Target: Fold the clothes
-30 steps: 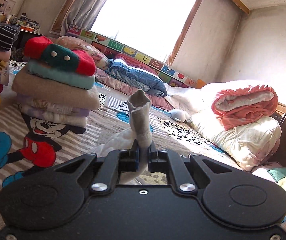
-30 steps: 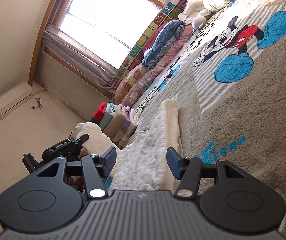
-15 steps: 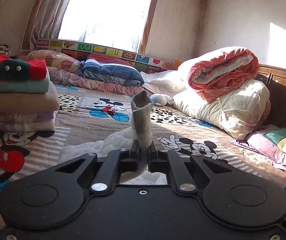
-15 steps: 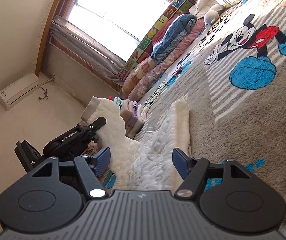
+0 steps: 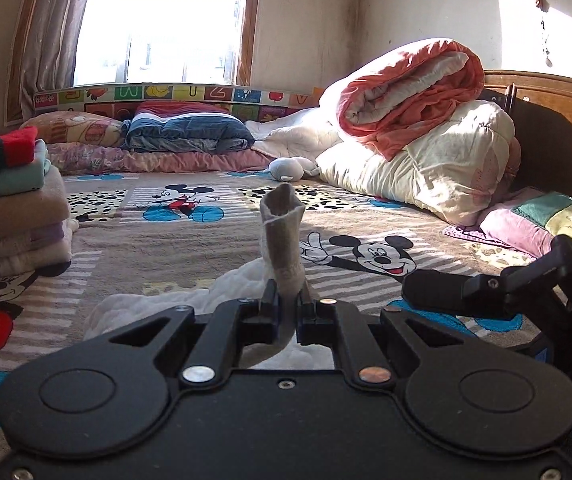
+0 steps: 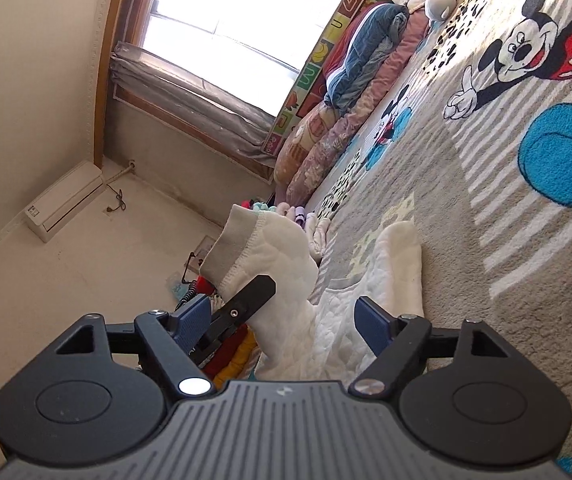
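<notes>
A white quilted garment (image 5: 158,308) with a grey ribbed cuff (image 5: 282,236) lies on the Mickey Mouse bed cover. My left gripper (image 5: 286,304) is shut on the sleeve just below the cuff and holds it upright. In the right wrist view the lifted sleeve (image 6: 278,264) and its grey cuff (image 6: 234,244) stand left of centre, with the left gripper's finger (image 6: 246,300) beside it. My right gripper (image 6: 286,320) is open, its blue pads on either side of the garment's body (image 6: 349,320), not closed on it.
A stack of folded clothes (image 5: 10,204) stands at the left. Rolled quilts (image 5: 417,136) and a wooden headboard (image 5: 553,120) are at the right. Pillows (image 5: 182,132) line the window wall. The right gripper's body (image 5: 525,288) shows at the right.
My left gripper has swung right with the sleeve, so the folded stack has slid to the left edge. The lifted sleeve now stands closer to my right gripper, which stays open.
</notes>
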### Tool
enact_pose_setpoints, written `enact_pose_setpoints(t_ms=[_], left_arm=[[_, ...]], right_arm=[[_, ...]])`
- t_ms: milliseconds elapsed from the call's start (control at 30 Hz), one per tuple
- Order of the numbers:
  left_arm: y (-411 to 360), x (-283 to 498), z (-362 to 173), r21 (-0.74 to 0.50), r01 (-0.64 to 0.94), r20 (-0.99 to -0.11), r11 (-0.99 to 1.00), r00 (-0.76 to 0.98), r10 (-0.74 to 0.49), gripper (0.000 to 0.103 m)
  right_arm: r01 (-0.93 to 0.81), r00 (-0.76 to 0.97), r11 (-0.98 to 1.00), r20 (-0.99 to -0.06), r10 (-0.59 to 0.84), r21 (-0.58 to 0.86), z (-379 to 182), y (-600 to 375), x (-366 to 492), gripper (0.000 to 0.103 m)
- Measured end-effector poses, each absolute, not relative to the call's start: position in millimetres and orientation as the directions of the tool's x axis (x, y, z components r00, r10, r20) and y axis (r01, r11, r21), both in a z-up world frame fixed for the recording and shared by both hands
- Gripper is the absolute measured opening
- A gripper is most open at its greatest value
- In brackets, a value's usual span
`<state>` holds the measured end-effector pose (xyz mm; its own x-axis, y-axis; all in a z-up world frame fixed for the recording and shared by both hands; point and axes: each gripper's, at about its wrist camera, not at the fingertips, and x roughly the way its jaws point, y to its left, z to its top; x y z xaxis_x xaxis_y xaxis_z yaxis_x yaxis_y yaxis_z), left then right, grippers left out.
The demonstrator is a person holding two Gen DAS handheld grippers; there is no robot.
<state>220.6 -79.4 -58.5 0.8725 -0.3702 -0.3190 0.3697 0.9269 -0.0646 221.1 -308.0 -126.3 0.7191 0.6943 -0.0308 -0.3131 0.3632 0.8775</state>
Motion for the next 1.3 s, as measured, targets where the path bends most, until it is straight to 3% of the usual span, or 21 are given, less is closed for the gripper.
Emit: enact_pose_setpoints(t_ms=[400,467,500,633,1000,1167,1300], left_arm=[[-98,227,-75,-0.047,0.419,-0.384,0.907,0.83,-0.404,0.007],[-99,227,-76,-0.052,0.433,-0.389,0.9,0.821,-0.418,0.034],[-100,227,-77,-0.054,0.44,-0.392,0.896,0.816,-0.425,0.04],[-92,224,-74,-0.07,0.446,-0.395,0.892,0.809,-0.435,0.041],[25,185,-59,-0.16,0.225,-0.401,0.961,0.875,-0.272,0.041],[67,156,-62,-0.156,0.125,-0.455,0.98,0.871,-0.184,0.043],[78,128,-77,-0.164,0.091,-0.527,0.982,0.833,-0.165,0.046]], right_arm=[[-0.283,0.686,0.232,0.027,0.727,0.931,-140,-304,260,0.087],[-0.28,0.682,0.229,0.026,0.731,0.932,-141,-302,262,0.087],[-0.275,0.683,0.232,0.02,0.73,0.933,-142,-301,263,0.088],[-0.251,0.691,0.252,-0.01,0.723,0.935,-146,-300,265,0.088],[-0.251,0.701,0.443,-0.154,0.696,0.86,-134,-287,260,0.083],[-0.278,0.7,0.523,-0.203,0.685,0.806,-124,-276,256,0.084],[-0.259,0.725,0.596,-0.255,0.64,0.761,-124,-271,253,0.063]])
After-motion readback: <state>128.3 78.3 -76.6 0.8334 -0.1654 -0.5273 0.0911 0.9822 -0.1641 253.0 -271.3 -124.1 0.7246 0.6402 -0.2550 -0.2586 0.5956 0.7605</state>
